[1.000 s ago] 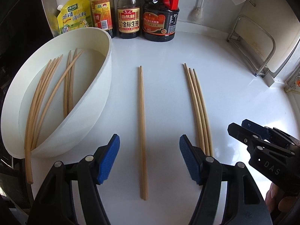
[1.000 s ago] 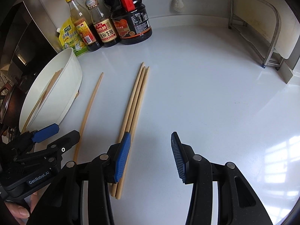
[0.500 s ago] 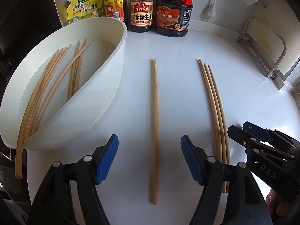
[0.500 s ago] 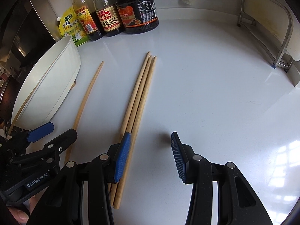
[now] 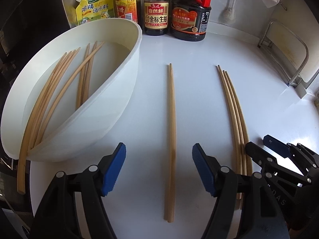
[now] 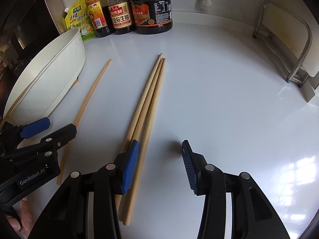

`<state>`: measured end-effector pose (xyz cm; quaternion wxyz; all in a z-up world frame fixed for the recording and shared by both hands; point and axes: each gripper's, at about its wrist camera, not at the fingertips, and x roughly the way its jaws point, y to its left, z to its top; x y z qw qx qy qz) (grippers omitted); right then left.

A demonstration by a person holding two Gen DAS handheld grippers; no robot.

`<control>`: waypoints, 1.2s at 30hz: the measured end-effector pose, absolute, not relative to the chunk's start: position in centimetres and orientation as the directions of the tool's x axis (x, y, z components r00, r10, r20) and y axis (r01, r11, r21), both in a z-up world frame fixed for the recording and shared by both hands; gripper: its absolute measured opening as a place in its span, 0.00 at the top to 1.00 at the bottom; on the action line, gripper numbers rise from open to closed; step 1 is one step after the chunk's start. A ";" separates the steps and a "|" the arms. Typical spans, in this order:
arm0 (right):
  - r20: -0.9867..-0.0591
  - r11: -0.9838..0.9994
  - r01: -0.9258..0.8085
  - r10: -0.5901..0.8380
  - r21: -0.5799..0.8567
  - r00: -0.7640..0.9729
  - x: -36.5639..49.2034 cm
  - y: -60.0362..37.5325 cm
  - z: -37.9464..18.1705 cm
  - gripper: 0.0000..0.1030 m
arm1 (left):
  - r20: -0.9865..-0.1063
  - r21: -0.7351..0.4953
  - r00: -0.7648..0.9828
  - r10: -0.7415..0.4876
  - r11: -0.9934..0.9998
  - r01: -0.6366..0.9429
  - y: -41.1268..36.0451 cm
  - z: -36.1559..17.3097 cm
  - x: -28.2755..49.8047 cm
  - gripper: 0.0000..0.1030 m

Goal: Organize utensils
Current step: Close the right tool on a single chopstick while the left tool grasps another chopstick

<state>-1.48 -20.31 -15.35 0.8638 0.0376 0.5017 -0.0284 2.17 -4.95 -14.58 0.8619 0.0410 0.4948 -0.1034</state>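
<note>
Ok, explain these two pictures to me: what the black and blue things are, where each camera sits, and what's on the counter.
No robot here: a person holds a hand tool in each hand, each ending in a two-finger claw with blue pads. A fisheye camera on each tool looks forward along its fingers.

The left-hand view shows the left claw, open, straddling a single chopstick without touching it. The right-hand view shows the right claw, open and empty, beside a group of three chopsticks.

All lie on a white counter. At left, a white basin holds more chopsticks. Sauce bottles stand along the back. Nothing is held.
</note>
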 end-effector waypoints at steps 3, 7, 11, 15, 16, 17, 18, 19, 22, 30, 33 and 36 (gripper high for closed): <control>-0.865 0.997 0.076 -0.027 0.013 0.501 -1.6 -19.9 -15.4 0.62 | -0.855 -0.020 0.501 -0.130 0.976 0.219 -5.2 -14.6 2.2 0.34; -0.861 0.998 0.065 -0.031 0.002 0.508 -1.7 -20.0 -15.3 0.79 | -0.852 -0.002 0.511 -0.116 0.976 0.217 -5.6 -14.8 2.3 0.34; -0.859 0.998 0.059 -0.032 -0.003 0.511 -1.8 -20.4 -15.4 0.94 | -0.854 0.019 0.513 -0.088 0.980 0.199 -5.9 -15.1 2.7 0.34; -0.859 0.997 0.075 -0.039 -0.001 0.510 -2.5 -21.3 -15.4 0.94 | -0.854 0.030 0.516 -0.071 0.982 0.186 -5.9 -15.3 3.1 0.34; -0.860 0.997 0.080 -0.042 -0.001 0.508 -2.7 -21.7 -15.4 0.94 | -0.854 0.033 0.515 -0.068 0.982 0.185 -5.9 -15.4 3.2 0.34; -0.861 0.996 0.086 -0.044 0.000 0.507 -3.0 -21.9 -15.4 0.94 | -0.855 0.037 0.514 -0.064 0.982 0.183 -6.0 -15.5 3.3 0.34; -0.862 0.996 0.092 -0.046 0.000 0.506 -3.2 -22.3 -15.3 0.94 | -0.856 0.039 0.513 -0.061 0.983 0.182 -6.0 -15.6 3.5 0.34; -0.862 0.995 0.098 -0.050 -0.001 0.504 -3.5 -22.6 -15.3 0.94 | -0.857 0.042 0.513 -0.057 0.983 0.181 -6.1 -15.7 3.6 0.34; -0.864 0.993 0.119 -0.060 0.000 0.500 -4.2 -23.6 -15.3 0.94 | -0.857 0.054 0.513 -0.045 0.983 0.176 -6.3 -15.9 3.9 0.34; -0.860 0.989 0.144 -0.065 0.010 0.505 -4.8 -24.9 -14.9 0.91 | -0.853 0.060 0.521 -0.044 0.982 0.181 -6.8 -15.9 4.3 0.34; -0.858 0.989 0.147 -0.082 -0.007 0.508 -4.4 -24.9 -14.9 0.71 | -0.853 0.054 0.520 -0.051 0.981 0.185 -6.9 -15.9 4.3 0.34; -0.858 0.989 0.147 -0.091 -0.018 0.505 -4.0 -25.0 -15.2 0.70 | -0.853 0.049 0.519 -0.058 0.981 0.190 -7.2 -15.9 4.5 0.33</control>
